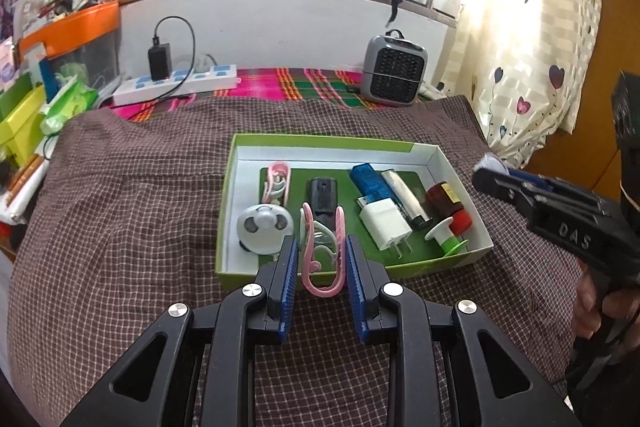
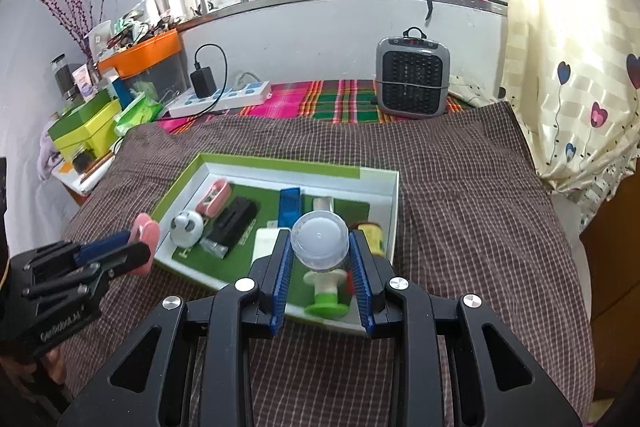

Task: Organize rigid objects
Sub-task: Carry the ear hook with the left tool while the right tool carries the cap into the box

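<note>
My left gripper (image 1: 322, 251) is shut on a pink hair claw clip (image 1: 323, 259), held above the near edge of a green-rimmed white box (image 1: 340, 143). In the box lie a second pink clip (image 1: 276, 183), a round white panda-like gadget (image 1: 264, 227), a black block (image 1: 322, 195), a blue case (image 1: 370, 181), a white plug adapter (image 1: 386, 223), a silver tube (image 1: 406, 199), a brown bottle with a red cap (image 1: 448, 201) and a green-and-white spool (image 1: 446, 239). My right gripper (image 2: 320, 251) is shut on a clear round lidded jar (image 2: 319, 241), above the box's near right corner (image 2: 340, 323).
The box sits on a brown checked cloth (image 1: 140, 207) over a bed. A grey heater (image 1: 394, 71) and a white power strip (image 1: 176, 83) with a black charger stand at the back. Cluttered boxes (image 1: 24, 123) sit at the left. A curtain (image 1: 532, 67) hangs at the right.
</note>
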A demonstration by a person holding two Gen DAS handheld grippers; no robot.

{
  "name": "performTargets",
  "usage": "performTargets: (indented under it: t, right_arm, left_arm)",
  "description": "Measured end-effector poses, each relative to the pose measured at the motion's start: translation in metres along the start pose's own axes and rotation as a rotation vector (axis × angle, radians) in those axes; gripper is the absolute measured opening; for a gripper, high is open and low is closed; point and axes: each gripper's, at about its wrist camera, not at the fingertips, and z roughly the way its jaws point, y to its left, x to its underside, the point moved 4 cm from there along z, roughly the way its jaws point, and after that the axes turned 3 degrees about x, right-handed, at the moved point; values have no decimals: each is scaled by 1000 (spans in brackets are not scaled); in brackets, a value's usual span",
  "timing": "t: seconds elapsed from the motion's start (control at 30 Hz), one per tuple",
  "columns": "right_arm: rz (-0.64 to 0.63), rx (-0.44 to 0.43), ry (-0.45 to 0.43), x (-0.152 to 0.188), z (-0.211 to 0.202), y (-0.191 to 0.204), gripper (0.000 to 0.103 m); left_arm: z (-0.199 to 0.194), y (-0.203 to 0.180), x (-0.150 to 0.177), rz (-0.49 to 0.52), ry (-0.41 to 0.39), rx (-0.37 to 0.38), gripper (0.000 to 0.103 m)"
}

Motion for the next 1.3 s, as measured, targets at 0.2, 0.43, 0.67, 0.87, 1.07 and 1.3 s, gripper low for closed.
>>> performTargets:
  t: [0.2, 0.43, 0.67, 0.87, 1.07, 1.3]
  right_arm:
    - [4, -22, 7, -15, 15, -5, 30]
    - [-1, -44, 32, -22, 34, -6, 30]
    - [-2, -53, 62, -25, 56, -8, 30]
    - [6, -58, 84, -27, 73, -11, 30]
    - [4, -53, 105, -22, 86, -10, 30]
    - [-2, -50, 116, -19, 92, -10, 30]
  left_arm:
    - [13, -7, -5, 9, 13, 14, 22]
    - [33, -15, -9, 17, 38, 24, 22]
    - [51, -18, -11, 22, 65, 28, 22]
    - [66, -20, -9, 25, 90, 30, 22]
    - [72, -22, -11, 33, 97, 33, 22]
    - [76, -23, -10, 39, 104, 28, 22]
